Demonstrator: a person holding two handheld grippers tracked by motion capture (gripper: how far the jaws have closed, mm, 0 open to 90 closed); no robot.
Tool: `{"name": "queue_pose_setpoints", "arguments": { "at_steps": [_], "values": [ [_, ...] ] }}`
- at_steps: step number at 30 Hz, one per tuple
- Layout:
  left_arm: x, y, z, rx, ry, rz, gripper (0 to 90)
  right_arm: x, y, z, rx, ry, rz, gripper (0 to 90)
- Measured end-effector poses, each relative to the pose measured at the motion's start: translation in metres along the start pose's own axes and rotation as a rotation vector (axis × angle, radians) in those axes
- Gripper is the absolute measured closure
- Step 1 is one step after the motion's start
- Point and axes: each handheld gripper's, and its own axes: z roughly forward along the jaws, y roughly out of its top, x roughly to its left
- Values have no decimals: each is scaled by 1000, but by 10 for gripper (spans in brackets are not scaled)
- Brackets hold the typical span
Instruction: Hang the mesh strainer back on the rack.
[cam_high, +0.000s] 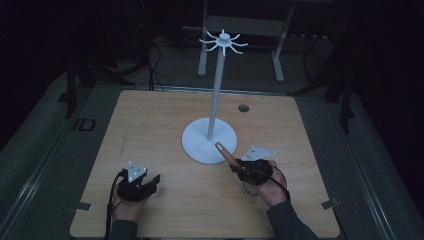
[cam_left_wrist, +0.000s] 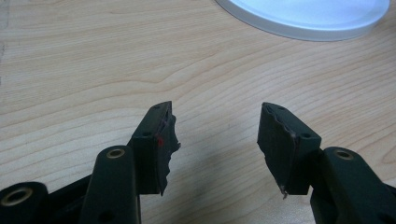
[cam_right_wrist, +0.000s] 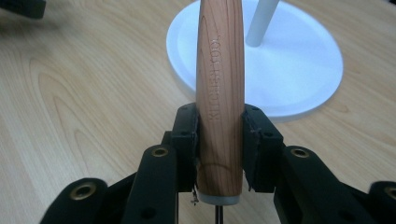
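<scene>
Near the front edge of the wooden table (cam_high: 150, 125), on the right side, the right gripper (cam_high: 239, 167) holds a wooden handle (cam_high: 225, 152) between its jaws – the jaws are closed onto the lower part of it, pressing both sides, as the right gripper view shows plainly (cam_right_wrist: 219, 84). The handle's long axis runs away from the hand, up and slightly to the left toward the far side of the table, and its free end lies over the near rim of the white round base (cam_high: 197, 142) of a stand. In the right gripper view the grain runs lengthwise and stamped letters run along it; a pale grey collar closes the end nearest the camera, with a thin metal stem going down out of sight, so what is at that end cannot be told. From the base a slim white pole (cam_high: 216, 90) rises upright to a crown of short radiating hooks (cam_high: 223, 42), all bare. On the near left the left gripper (cam_high: 152, 181) rests low over the table, well apart from the stand – its jaws stand wide apart with nothing but wood grain between them (cam_left_wrist: 215, 140). A small dark round hole (cam_high: 243, 108) sits in the tabletop to the far right of the base.
</scene>
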Motion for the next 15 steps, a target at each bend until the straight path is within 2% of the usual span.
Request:
{"name": "queue_pose_setpoints", "arguments": {
  "at_steps": [15],
  "values": [
    [0,0,0,-5,3,-5,459,-3,8,-7,-79,-24,23,690]
  ]
}}
